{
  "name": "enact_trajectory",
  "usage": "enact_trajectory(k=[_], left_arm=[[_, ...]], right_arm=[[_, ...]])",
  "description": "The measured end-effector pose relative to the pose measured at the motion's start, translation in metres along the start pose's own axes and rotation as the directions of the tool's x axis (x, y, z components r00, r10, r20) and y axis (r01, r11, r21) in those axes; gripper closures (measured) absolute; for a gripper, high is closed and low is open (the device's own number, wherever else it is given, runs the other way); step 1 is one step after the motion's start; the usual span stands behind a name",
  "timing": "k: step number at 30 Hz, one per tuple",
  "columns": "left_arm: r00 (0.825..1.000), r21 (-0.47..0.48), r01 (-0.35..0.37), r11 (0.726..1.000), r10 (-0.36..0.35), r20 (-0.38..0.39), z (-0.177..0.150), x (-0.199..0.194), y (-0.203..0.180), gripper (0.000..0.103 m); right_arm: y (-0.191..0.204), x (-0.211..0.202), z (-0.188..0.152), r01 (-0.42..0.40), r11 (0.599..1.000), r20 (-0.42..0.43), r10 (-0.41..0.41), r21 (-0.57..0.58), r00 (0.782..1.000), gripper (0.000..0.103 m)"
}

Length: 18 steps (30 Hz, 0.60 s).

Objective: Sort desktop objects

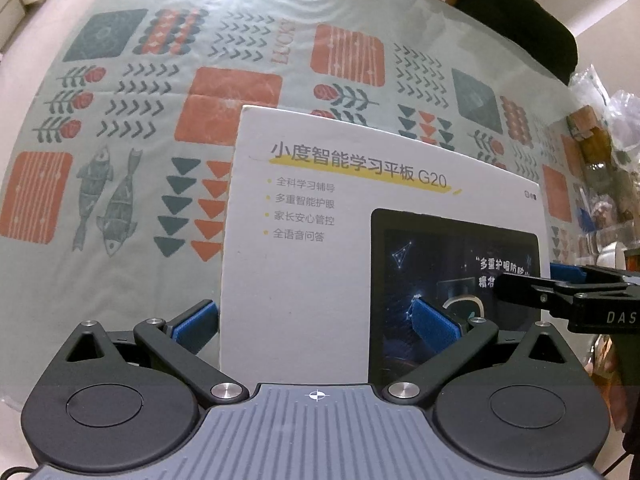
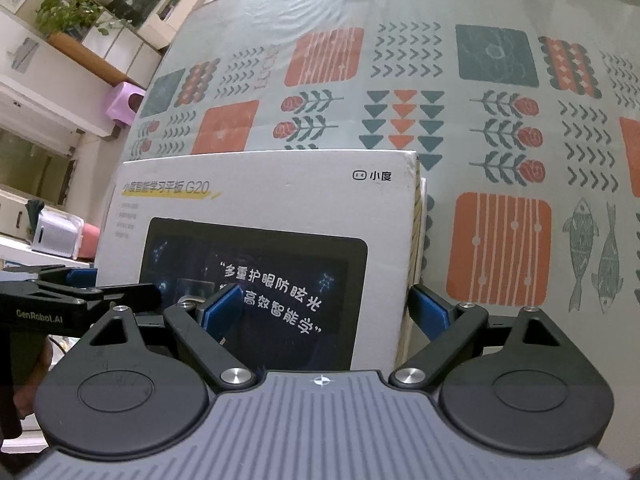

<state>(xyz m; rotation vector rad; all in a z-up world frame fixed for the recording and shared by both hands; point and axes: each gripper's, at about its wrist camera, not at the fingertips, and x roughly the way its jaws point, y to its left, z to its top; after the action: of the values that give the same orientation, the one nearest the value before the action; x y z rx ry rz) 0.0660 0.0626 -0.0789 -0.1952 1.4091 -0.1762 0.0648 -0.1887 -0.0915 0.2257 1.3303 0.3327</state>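
A flat white tablet box with Chinese print and a picture of a black tablet is held above the patterned tablecloth. My left gripper is shut on the box's left part: one blue pad is beyond its left edge, the other pad lies on its printed face. My right gripper is shut on the same box at its right part, one pad on the face, the other past the right edge. Each gripper shows in the other's view.
The tablecloth spreads beyond the box in both views. Clutter of bags and packets sits at the right table edge. A black chair back stands behind the table. A purple stool and cabinets are off the table's left.
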Motion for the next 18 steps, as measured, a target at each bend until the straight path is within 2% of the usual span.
enact_trajectory(k=[8,18], left_arm=[[1.0,0.001,-0.009,1.0,0.009,-0.003,0.007,0.002,-0.003,0.0],[1.0,-0.021,0.026,0.999,-0.026,-0.014,0.006,0.012,0.004,0.0]], right_arm=[[-0.004,0.002,0.007,-0.01,1.0,0.001,0.01,-0.006,1.0,0.0],[0.0,0.001,0.002,0.019,0.999,0.039,-0.017,-0.051,0.999,0.0]])
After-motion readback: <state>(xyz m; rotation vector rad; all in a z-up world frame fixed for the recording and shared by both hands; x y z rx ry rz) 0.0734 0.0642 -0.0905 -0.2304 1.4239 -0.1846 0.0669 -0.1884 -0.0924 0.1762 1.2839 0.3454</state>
